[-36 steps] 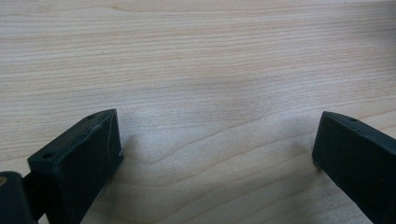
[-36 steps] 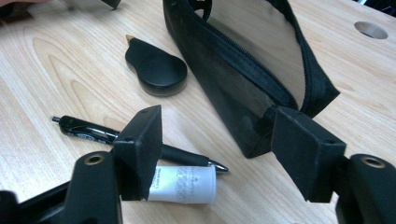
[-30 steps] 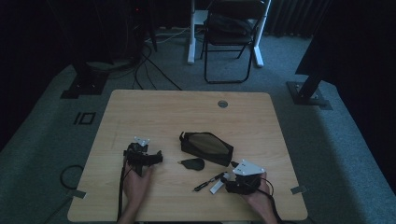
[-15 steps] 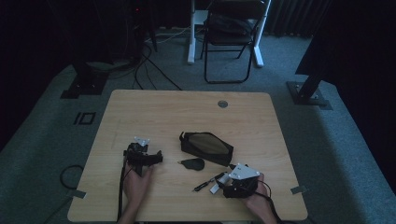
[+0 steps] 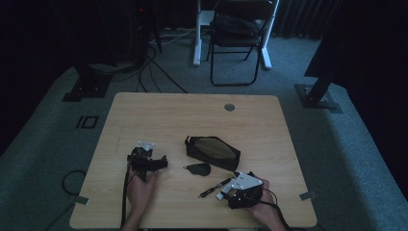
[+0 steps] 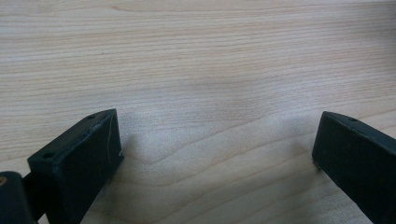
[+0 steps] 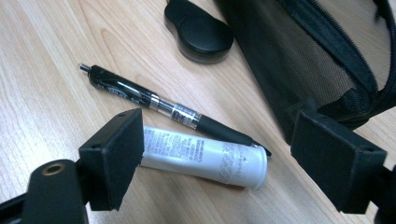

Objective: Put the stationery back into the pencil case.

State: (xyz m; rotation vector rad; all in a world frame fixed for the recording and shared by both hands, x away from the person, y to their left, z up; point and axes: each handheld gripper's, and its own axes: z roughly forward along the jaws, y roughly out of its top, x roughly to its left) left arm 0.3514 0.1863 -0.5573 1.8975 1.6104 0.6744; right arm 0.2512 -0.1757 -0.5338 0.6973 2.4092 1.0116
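Note:
A white tube lies on the wooden table between the jaws of my right gripper. The jaws have just been opening and do not press on it. Just beyond the tube lies a black pen, with a black oval case farther off and a black mesh pouch to the right. In the high view my right gripper sits near the front edge beside the pen. My left gripper stands open over bare wood, left of the oval case and the pouch.
A round cable hole sits near the table's far edge. A folding chair and stand legs are on the carpet beyond. A cable trails from the left gripper off the front edge.
My right gripper has shifted a little toward the front edge and to the left. The left gripper has stayed where it was.

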